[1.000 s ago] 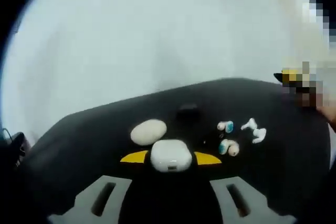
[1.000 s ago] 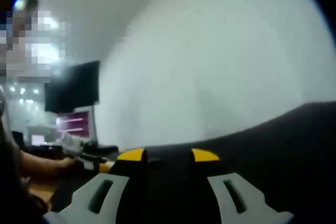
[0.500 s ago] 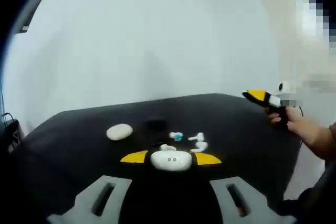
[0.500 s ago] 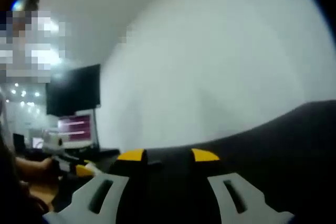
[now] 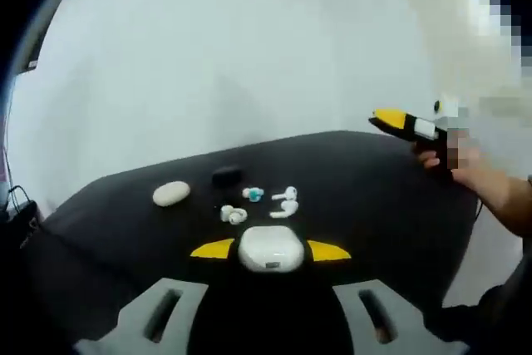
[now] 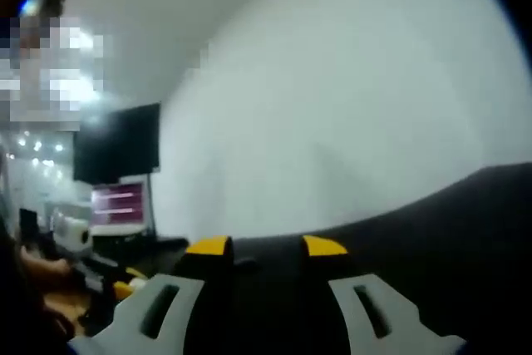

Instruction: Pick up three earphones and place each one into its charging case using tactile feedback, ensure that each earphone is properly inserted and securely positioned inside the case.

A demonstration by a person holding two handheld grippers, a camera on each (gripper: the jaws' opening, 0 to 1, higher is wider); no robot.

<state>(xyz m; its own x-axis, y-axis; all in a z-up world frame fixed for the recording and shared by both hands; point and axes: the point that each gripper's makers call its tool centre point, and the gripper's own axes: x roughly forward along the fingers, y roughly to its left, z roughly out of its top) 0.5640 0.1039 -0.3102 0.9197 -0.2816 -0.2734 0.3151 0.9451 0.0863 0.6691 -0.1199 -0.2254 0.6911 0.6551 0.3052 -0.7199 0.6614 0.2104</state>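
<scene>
Earphones [image 5: 274,201] lie loose on a black table [image 5: 374,205], and the left gripper [image 5: 271,250] is clamped on a white charging case [image 5: 271,248].

Small white buds, some with blue tips, sit in a cluster just beyond the glossy, rounded case; a white oval case [image 5: 171,194] and a dark case [image 5: 226,175] lie near them. In the right gripper view, the right gripper [image 6: 264,246] has its yellow-tipped jaws apart with nothing between them, pointing over the table edge toward a pale wall [image 6: 349,114] and a dark monitor [image 6: 116,145].
</scene>
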